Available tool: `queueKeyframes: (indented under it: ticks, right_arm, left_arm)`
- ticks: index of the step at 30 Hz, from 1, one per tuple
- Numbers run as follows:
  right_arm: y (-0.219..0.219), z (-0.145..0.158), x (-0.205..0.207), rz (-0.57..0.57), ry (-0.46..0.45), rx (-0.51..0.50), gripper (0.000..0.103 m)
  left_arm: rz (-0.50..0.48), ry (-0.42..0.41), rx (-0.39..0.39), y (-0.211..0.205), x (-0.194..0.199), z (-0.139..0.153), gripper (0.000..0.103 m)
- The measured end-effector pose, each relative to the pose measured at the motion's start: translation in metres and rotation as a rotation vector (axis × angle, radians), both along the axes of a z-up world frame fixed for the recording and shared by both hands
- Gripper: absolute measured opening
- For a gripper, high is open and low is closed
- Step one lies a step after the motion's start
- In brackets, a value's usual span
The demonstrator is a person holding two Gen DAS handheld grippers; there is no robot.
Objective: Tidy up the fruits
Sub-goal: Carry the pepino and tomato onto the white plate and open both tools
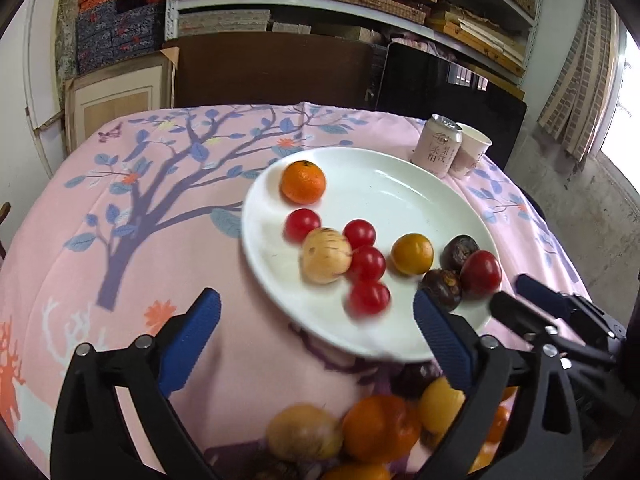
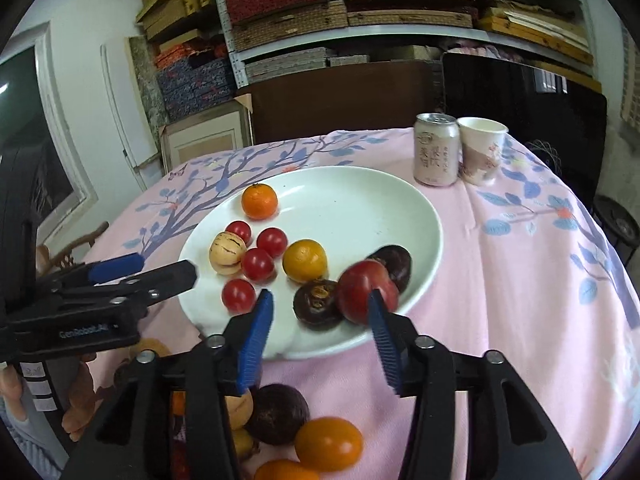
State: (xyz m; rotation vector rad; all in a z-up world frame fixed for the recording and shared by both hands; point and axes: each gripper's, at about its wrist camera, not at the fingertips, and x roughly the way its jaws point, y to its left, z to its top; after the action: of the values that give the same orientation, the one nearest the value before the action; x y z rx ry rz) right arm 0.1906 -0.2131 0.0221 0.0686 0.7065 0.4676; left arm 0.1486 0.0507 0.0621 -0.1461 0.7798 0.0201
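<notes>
Covering the table, a pink cloth [image 1: 168,240] printed with a blue tree is seen; its far edge is met by a dark board [image 1: 276,68] and shelves [image 2: 400,32] stacked with boxes. Open cloth is left on the plate's left side in the left wrist view, and on its right side in the right wrist view. A can [image 2: 435,150] and a paper cup [image 2: 482,150] are stood touching near the far right corner, just beyond the plate.

A white plate [image 2: 360,208] is set mid-table, its far half bare. On it are held:
- an orange [image 2: 259,201], alone toward the far left rim
- four cherry tomatoes [image 2: 257,264] clustered round a pale striped fruit [image 2: 227,253]
- a yellow fruit [image 2: 305,261], just right of the cluster
- two dark fruits [image 2: 318,309] by the near right rim
- a larger red tomato [image 2: 366,296], touching both dark fruits.

Loose fruit [image 2: 328,444], orange, yellow and dark, is heaped on the cloth at the near edge, below both grippers.

The left gripper [image 1: 316,312] is held spread wide and grips nothing; its right finger [image 1: 440,336] is seen over the near rim. The right gripper [image 2: 320,308] is likewise spread; its right finger [image 2: 382,332] overlaps the red tomato in view, though contact cannot be told, and the tomato is blurred. The grippers are kept close, the left one just beside the plate's near left rim in the right wrist view.
</notes>
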Motion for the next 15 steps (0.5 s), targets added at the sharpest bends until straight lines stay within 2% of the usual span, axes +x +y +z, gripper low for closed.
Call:
queueKeyframes:
  ticks: [4, 7, 8, 10, 11, 12, 13, 15]
  right_arm:
    - [-0.022, 0.002, -0.019, -0.054, -0.019, 0.034, 0.077]
    - [-0.037, 0.0, -0.03, -0.089, -0.002, 0.084, 0.083]
    - [-0.039, -0.001, -0.034, -0.094, 0.003, 0.093, 0.084]
    - [-0.043, -0.003, -0.039, -0.096, 0.008, 0.099, 0.084]
    - [-0.045, -0.004, -0.044, -0.099, 0.007, 0.097, 0.084]
    - [-0.046, -0.004, -0.047, -0.103, 0.007, 0.096, 0.084]
    - [-0.048, -0.005, -0.052, -0.105, 0.005, 0.096, 0.085]
    - [-0.052, -0.005, -0.059, -0.109, 0.001, 0.094, 0.087]
  left_arm:
    - [0.078, -0.037, 0.038, 0.019, -0.035, 0.002, 0.099]
    - [0.132, -0.05, 0.012, 0.036, -0.063, -0.003, 0.099]
    - [0.139, -0.063, -0.019, 0.043, -0.075, -0.006, 0.099]
    - [0.103, -0.084, -0.131, 0.053, -0.093, -0.011, 0.099]
    - [0.089, -0.077, -0.196, 0.057, -0.102, -0.014, 0.099]
    - [0.093, -0.06, -0.228, 0.059, -0.111, -0.017, 0.099]
    - [0.102, -0.049, -0.225, 0.059, -0.117, -0.02, 0.099]
    - [0.126, -0.016, -0.165, 0.057, -0.127, -0.027, 0.099]
